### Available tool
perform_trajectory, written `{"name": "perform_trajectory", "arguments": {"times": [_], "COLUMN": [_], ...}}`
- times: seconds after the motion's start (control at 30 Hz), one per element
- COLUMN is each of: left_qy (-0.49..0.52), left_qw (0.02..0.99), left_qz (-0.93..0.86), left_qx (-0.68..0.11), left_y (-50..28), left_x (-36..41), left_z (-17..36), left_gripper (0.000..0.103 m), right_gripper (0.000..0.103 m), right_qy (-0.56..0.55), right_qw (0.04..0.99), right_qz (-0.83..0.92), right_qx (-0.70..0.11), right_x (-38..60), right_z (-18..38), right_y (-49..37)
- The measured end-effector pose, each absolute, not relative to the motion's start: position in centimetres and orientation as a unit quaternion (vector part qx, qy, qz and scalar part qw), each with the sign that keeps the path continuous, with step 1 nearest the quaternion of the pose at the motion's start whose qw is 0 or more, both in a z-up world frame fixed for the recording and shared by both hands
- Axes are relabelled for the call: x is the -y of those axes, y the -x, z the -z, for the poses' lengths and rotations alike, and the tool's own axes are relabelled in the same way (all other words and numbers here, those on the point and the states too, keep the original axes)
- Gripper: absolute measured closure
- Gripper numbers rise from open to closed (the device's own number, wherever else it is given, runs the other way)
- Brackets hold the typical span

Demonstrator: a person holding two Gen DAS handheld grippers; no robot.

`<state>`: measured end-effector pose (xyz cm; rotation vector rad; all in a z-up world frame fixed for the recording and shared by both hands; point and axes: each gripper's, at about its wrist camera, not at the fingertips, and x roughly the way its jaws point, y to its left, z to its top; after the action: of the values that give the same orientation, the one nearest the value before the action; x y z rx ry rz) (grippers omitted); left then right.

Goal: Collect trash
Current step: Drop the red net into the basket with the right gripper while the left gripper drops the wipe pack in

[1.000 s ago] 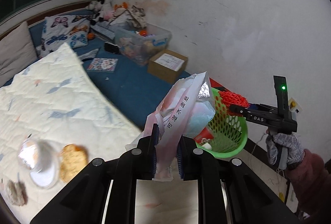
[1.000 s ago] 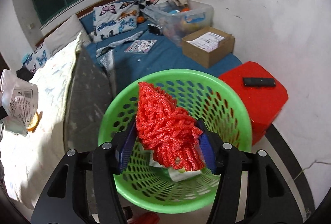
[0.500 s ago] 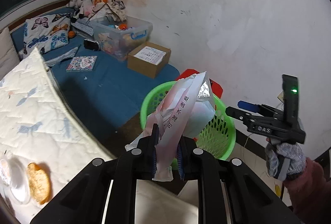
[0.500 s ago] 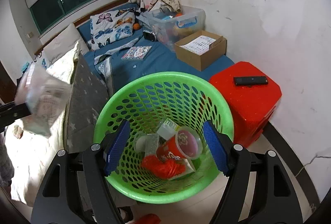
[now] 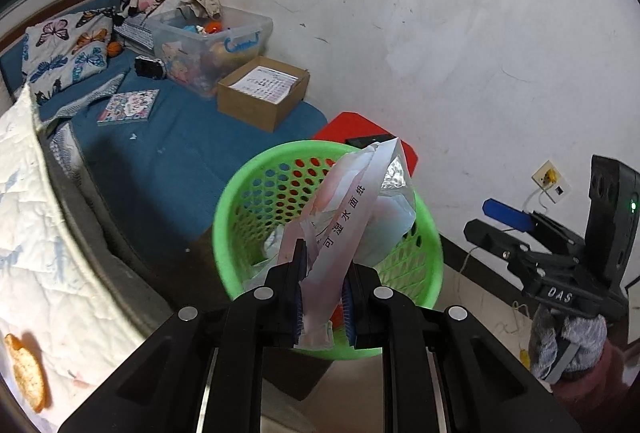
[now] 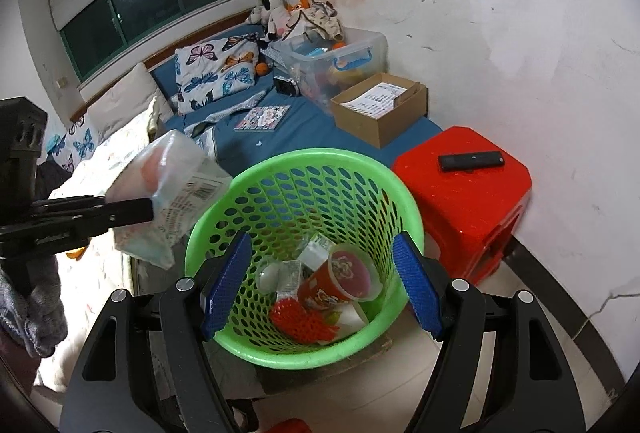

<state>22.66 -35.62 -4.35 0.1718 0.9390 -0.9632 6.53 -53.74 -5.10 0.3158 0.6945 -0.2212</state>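
My left gripper (image 5: 322,297) is shut on a crumpled pink and white wrapper (image 5: 352,205) and holds it above the green mesh basket (image 5: 256,189). From the right wrist the same wrapper (image 6: 168,189) hangs just left of the basket's rim (image 6: 304,157), with the left gripper (image 6: 128,211) clamped on it. My right gripper (image 6: 320,277) stands open over the basket, nothing between its blue pads. In the basket lie a red foam net (image 6: 304,321), a red paper cup (image 6: 340,279) and other scraps.
A red stool (image 6: 464,189) with a black remote (image 6: 470,160) stands right of the basket, against the white wall. A cardboard box (image 6: 380,105), a clear storage bin (image 6: 332,53) and a book sit on the blue bed. An orange food scrap (image 5: 26,373) lies on the quilt.
The right gripper opened and let the red foam net fall into the basket, then drew back a little. The left gripper carried the wrapper from over the quilt to above the basket.
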Motion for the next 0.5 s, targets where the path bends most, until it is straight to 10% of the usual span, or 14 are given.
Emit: {"name": "perform_trajectory", "arguments": {"times": [0.2,0.5], "left_qy": [-0.071,-0.056], "left_qw": [0.778,0.802], "left_qz": [0.459,0.429], "left_qx": [-0.423,-0.412], "left_y": [-21.8,-21.4], "left_x": [36.1,32.4], "left_z": [4.3,3.4], "left_gripper": [0.049,0.047], "right_gripper": [0.030,0.030], "right_qy": [-0.159,-0.156], "right_qw": [0.922,0.926], "right_qz": [0.107,0.092], "right_qx": [-0.335,-0.332], "right_x": [53.9,52.7], "right_z": [5.0,4.5], "right_y": [-6.0,-6.2]}}
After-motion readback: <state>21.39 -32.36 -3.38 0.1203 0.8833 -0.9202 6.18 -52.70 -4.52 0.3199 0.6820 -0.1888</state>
